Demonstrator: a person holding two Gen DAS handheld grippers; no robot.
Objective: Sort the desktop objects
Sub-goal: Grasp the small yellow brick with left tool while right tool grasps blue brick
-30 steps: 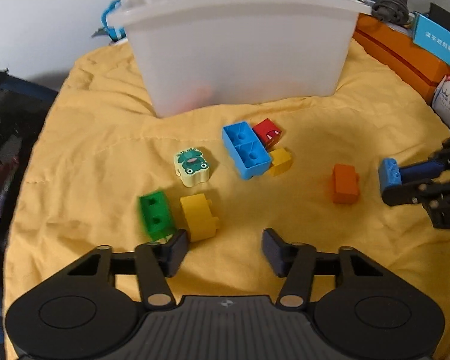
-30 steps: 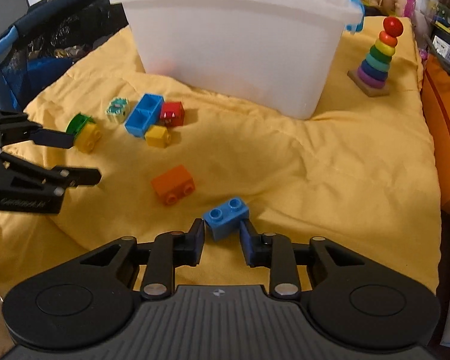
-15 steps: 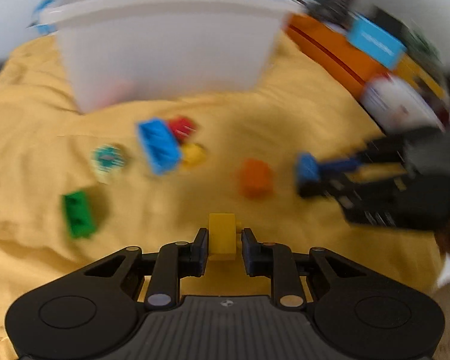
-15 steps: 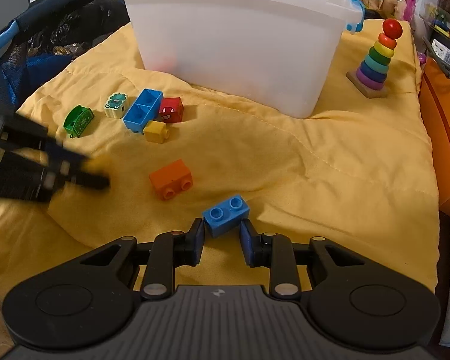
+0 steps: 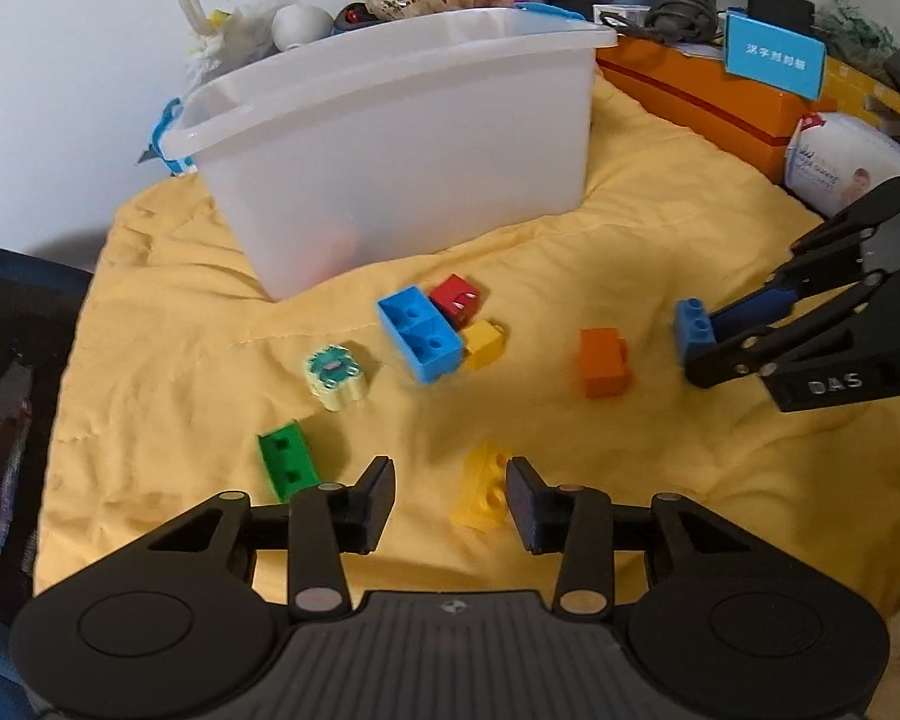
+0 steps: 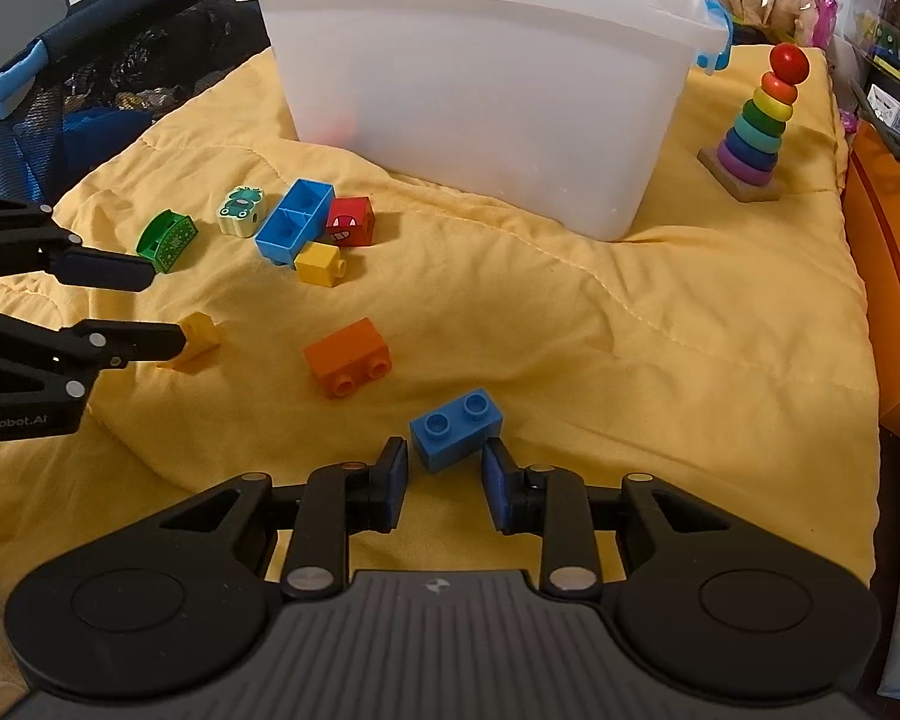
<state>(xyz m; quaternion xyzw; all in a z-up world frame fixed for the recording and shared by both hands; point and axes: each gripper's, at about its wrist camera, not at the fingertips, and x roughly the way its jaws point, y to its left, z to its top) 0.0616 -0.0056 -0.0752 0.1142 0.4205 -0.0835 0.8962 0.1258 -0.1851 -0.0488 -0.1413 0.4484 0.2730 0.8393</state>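
Yellow quilted cloth carries everything here, and the loose bricks lie scattered in front of the translucent white bin you are presumably sorting them into; work across it from your left. Furthest left lies the green brick, just beside your left gripper; that claw's jaws are opening, and the yellow brick sits between them, close to the right pad, with the pads no longer pressing on it as far as the left wrist view shows; before you close, centre the brick between the pads, square the claw to its flat sides, and take it by the body rather than the studs, since the soft cloth lets a brick tip. Further along sit the frog-print block, the long blue brick, the red face block and a small yellow brick, the last three touching, so pick from the edge of that cluster; the orange brick lies alone. At the right, your right gripper is also opening, with the small blue brick resting on the cloth between the pads, a gap showing at each side; settle lower over it, close on the long faces, and lift straight before swinging toward the bin; keep the two claws well apart when crossing.
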